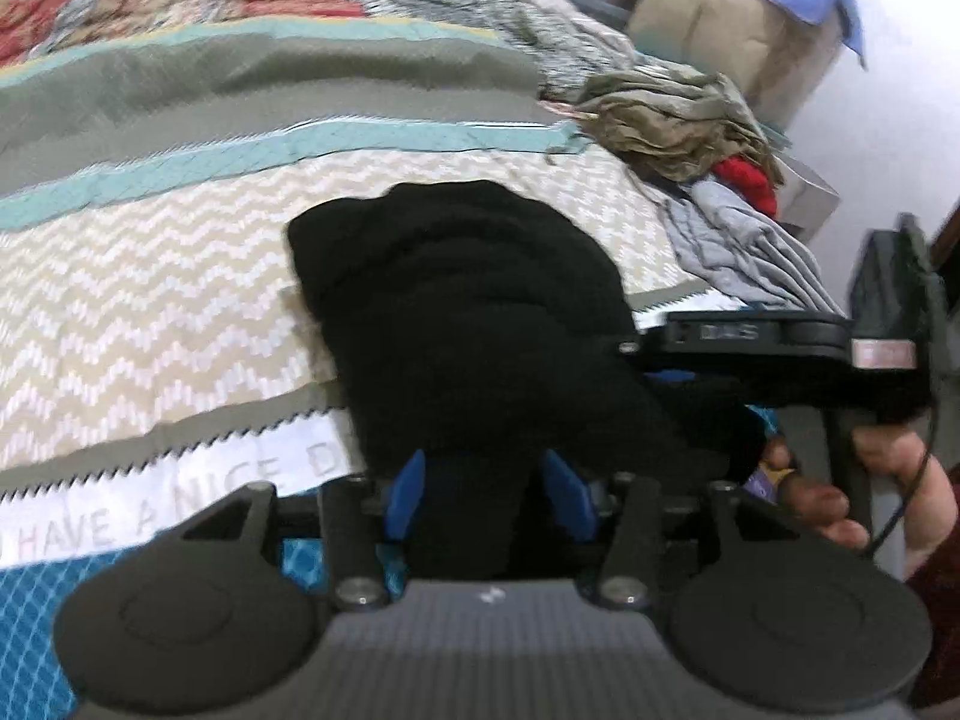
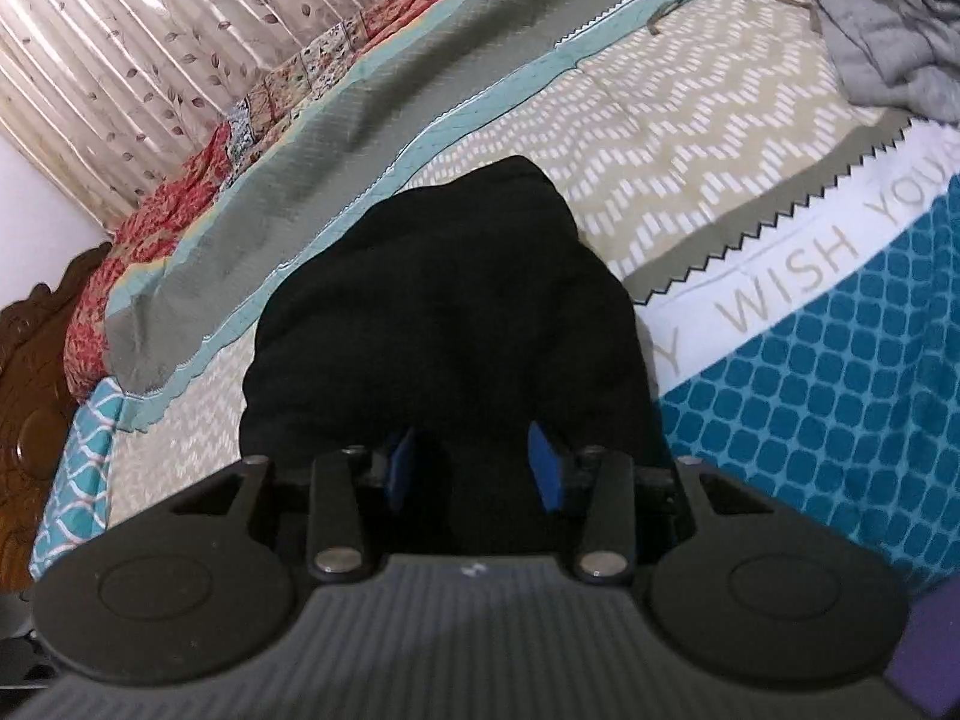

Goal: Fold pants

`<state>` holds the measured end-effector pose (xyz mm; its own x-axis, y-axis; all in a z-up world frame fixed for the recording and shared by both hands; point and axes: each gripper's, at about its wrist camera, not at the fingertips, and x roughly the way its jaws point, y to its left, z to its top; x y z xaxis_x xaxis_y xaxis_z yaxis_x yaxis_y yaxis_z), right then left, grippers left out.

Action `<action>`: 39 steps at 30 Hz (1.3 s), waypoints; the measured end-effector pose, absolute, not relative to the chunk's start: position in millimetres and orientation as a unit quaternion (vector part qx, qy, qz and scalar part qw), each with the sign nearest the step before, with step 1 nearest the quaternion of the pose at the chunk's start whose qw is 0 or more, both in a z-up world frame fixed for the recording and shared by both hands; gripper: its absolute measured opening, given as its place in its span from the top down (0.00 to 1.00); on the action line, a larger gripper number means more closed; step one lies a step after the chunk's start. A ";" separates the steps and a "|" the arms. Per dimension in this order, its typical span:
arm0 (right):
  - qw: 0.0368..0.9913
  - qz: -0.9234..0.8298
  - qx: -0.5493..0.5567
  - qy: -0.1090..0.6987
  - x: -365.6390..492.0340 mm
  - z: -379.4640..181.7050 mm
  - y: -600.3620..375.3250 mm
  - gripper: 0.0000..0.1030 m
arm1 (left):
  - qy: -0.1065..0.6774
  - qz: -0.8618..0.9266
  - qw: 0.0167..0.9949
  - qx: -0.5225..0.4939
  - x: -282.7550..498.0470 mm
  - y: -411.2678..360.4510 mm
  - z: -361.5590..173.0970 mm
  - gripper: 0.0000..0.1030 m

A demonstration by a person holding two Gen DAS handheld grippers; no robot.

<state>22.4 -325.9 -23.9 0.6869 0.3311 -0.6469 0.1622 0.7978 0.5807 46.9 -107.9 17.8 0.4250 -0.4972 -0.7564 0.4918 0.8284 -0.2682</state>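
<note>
Pants (image 1: 456,324), black and bunched, lie on the patterned bedspread (image 1: 180,276) and run straight into both sets of tongs. The left gripper (image 1: 489,498) has dark cloth filling the gap between its blue pads (image 1: 408,495), so it seems to be holding the fabric; the right gripper (image 2: 474,468) looks the same, pads (image 2: 547,474) apart with cloth between. To fold well, I would lift both held edges level, carry them evenly over the far part, and avoid dragging. A pile of other clothes (image 1: 720,180) sits well apart.
</note>
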 end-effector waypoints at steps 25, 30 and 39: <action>0.870 0.040 0.293 0.395 -20.0 -16.9 -300.1 0.55 | 0.465 -0.168 0.869 0.024 31.0 -69.9 28.8 0.42; 0.873 0.041 0.282 0.395 -20.8 -15.8 -297.1 0.55 | 0.467 -0.162 0.869 0.023 30.8 -67.1 28.3 0.42; 0.884 0.037 0.308 0.350 -42.8 7.9 -314.5 0.48 | 0.468 -0.161 0.868 0.031 30.9 -71.3 26.6 0.40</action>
<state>-42.8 -314.5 7.9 0.7525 0.2817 -0.5953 0.1492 0.8075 0.5707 30.9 -71.3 26.6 0.5099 -0.2496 -0.8232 0.3085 0.9464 -0.0958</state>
